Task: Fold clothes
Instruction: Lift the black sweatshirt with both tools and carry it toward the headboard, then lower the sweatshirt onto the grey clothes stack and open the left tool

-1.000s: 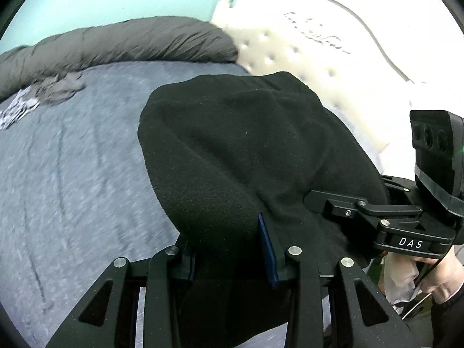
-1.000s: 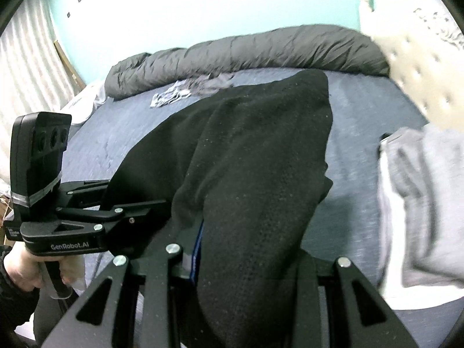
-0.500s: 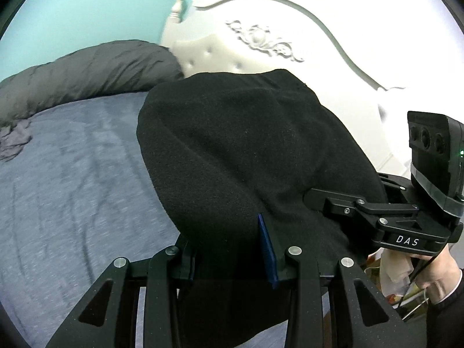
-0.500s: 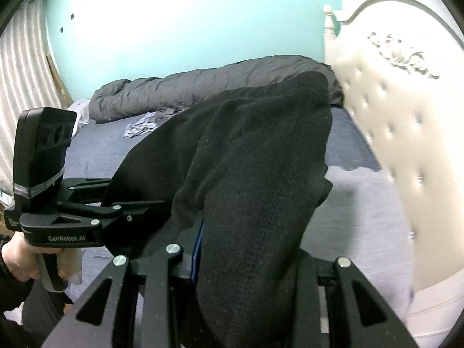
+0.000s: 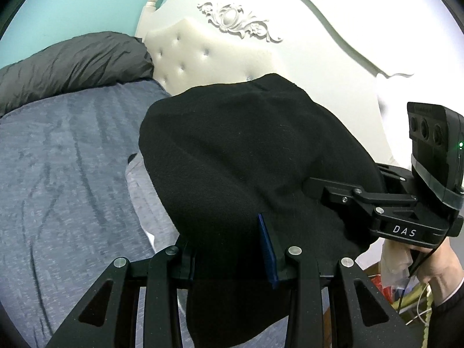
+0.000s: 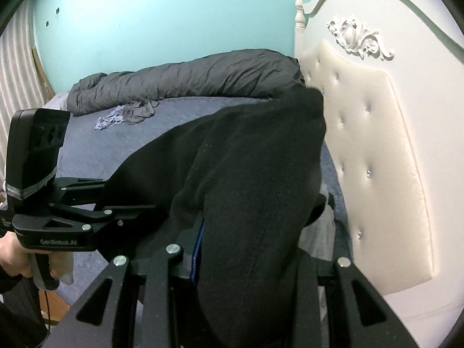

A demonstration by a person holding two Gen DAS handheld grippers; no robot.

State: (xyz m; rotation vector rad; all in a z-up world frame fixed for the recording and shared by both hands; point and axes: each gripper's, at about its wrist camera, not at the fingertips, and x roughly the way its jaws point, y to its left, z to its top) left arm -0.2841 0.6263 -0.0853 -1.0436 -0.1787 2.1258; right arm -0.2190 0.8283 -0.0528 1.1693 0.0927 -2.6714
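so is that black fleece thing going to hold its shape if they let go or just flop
Probably flop: the black fleece garment sags over both grippers and hangs below the left gripper. It looks thick and fuzzy, so likely grippy rather than slippery. Held by the right gripper too, it seems light for its bulk.

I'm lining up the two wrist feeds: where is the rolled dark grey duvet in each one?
Left wrist view: the dark grey duvet lies upper left, along the far edge of the bed, ending at the white headboard.
Right wrist view: the duvet runs across the upper middle, under the teal wall, its right end at the headboard.
Shared landmark: the carved ornament on the headboard.
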